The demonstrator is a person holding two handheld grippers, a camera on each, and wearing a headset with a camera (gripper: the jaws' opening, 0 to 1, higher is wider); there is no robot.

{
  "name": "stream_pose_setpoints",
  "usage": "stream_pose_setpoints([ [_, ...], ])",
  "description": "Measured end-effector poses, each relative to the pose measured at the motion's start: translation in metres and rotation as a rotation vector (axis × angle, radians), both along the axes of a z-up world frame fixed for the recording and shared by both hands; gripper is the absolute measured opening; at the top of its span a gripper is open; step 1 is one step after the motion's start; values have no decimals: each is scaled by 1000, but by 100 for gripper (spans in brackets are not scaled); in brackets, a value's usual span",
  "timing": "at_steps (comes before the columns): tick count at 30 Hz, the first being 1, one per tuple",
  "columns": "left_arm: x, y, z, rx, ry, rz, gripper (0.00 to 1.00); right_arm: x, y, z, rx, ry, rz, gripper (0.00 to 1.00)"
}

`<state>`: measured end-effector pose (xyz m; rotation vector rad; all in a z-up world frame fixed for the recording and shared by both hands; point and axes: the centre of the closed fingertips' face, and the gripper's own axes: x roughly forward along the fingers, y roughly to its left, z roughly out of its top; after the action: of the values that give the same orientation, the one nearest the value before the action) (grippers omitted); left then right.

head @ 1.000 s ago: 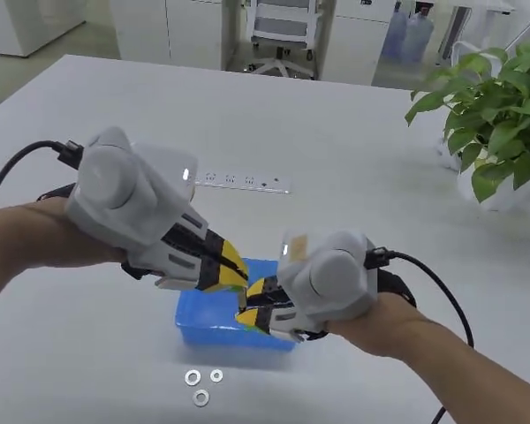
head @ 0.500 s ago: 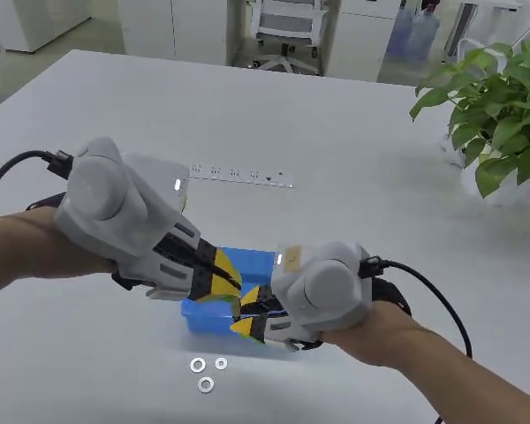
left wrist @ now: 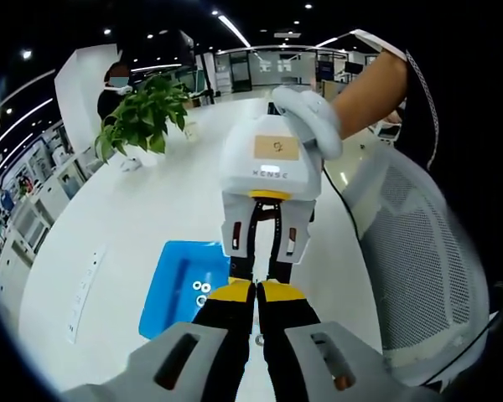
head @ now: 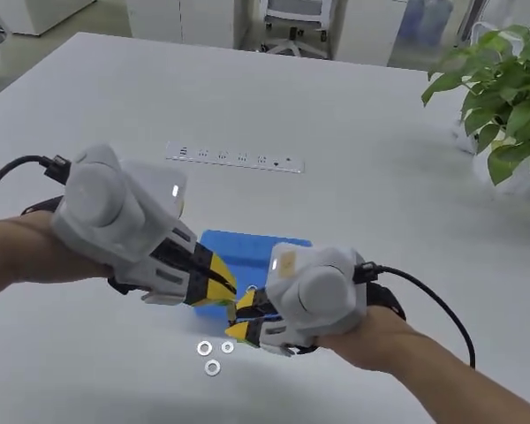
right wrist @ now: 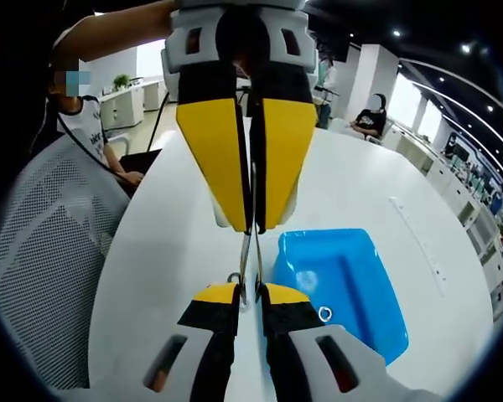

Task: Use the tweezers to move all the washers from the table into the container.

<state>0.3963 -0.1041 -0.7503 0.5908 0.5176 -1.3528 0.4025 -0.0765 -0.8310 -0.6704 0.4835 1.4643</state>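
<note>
The tweezers (right wrist: 249, 243) are pinched by both left tool (left wrist: 256, 290) and right tool (right wrist: 251, 295); three washers (head: 204, 349) lie on the table (head: 371, 194) near the container (head: 252, 249).

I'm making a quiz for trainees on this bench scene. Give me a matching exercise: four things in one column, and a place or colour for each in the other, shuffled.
Things:
1 container
2 power strip
3 plant
4 tweezers

Place or colour:
a green, far right of the table
b blue
c clamped between jaws
d white, beyond the container

Pairs: 1-b, 2-d, 3-a, 4-c.
</note>
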Motion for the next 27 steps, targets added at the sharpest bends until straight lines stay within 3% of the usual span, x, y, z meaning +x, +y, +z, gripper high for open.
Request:
stream_pose_setpoints([
  [27,-25,12,-23,21,49,24,6,-30,12,-23,-1,57,32,13],
])
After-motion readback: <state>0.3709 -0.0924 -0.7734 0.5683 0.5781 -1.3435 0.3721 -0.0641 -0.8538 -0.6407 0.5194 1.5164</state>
